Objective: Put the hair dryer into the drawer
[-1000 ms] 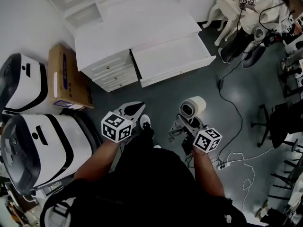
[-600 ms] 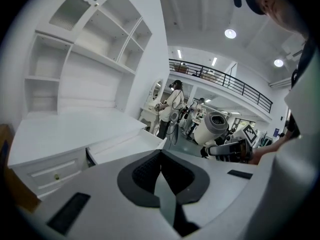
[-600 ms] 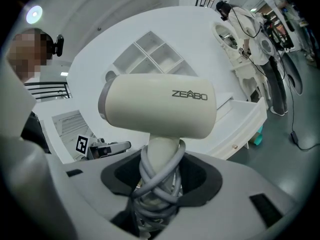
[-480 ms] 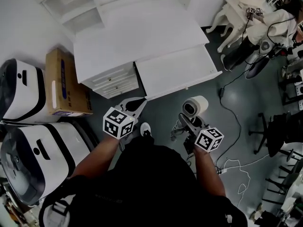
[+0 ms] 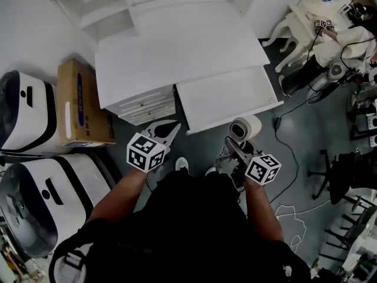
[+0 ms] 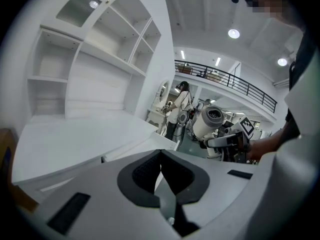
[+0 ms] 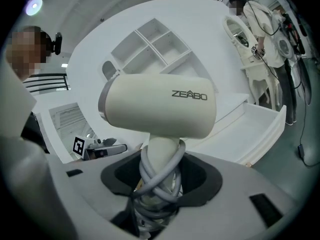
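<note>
A cream hair dryer (image 5: 242, 127) (image 7: 160, 106) stands upright in my right gripper (image 5: 234, 150) (image 7: 160, 170), which is shut on its handle; a grey cable (image 7: 159, 176) is wound round that handle. The dryer hangs just in front of the open white drawer (image 5: 227, 99) (image 7: 257, 124) of the white desk (image 5: 177, 46), close to the drawer's front edge. My left gripper (image 5: 169, 127) (image 6: 161, 155) is shut with nothing in it, in front of the closed small drawers (image 5: 147, 104). The dryer (image 6: 212, 119) also shows from the left gripper view.
A cardboard box (image 5: 79, 104) stands left of the desk, beside two white-and-black machines (image 5: 26, 108) (image 5: 41, 193). A black cable (image 5: 288, 143) runs over the grey floor at right, near chairs (image 5: 347, 175) and white furniture (image 5: 306, 16). A person (image 6: 177, 101) stands far behind.
The view has moved toward the desk. Both grippers are now nearer the open drawer, and the hair dryer has come up to the drawer's front edge. Neither grip has changed.
</note>
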Demonstrator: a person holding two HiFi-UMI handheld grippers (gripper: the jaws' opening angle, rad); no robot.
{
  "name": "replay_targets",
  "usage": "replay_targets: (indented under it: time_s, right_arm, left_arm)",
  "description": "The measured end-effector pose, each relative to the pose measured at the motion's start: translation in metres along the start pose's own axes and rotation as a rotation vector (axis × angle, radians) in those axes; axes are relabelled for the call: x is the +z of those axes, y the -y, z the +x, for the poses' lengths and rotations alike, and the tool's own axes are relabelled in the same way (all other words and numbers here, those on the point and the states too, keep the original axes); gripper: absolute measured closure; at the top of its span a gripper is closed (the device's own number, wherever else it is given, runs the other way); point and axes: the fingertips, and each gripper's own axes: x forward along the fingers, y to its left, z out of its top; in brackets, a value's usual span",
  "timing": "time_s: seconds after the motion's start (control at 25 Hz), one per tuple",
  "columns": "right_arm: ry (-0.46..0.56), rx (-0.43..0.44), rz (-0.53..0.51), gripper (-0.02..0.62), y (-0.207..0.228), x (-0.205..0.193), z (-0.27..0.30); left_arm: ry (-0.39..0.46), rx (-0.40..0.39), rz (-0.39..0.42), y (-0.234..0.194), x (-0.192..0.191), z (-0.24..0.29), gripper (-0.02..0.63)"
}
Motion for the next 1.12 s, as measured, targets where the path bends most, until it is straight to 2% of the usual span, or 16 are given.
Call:
replay_targets:
  time_s: [0.24,0.52,0.76,0.92,1.12]
  right_arm:
    - [-0.039,0.021,-0.035,0.379,0.007,0.010,0.024]
    - [-0.102,0.080,-0.094,0.379,0.027,0.036,0.056]
    - [-0.203,0.148,-0.145,0.379,0.057,0.060,0.093]
    - [-0.301,0.194,-0.252,0.379,0.076,0.066,0.121]
    - [-0.453,0.251,-0.481,0.379,0.099,0.057,0.157]
  left_arm:
    - [0.023,0.027,-0.022,-0.013,0.003,0.000,0.595]
    - [0.046,0.124,-0.072,-0.035,0.002,0.010,0.595]
    - [0.069,0.206,-0.132,-0.044,0.013,0.037,0.595]
    - [0.074,0.269,-0.178,-0.052,0.018,0.058,0.595]
    - [0.039,0.351,-0.203,-0.065,0.010,0.077,0.595]
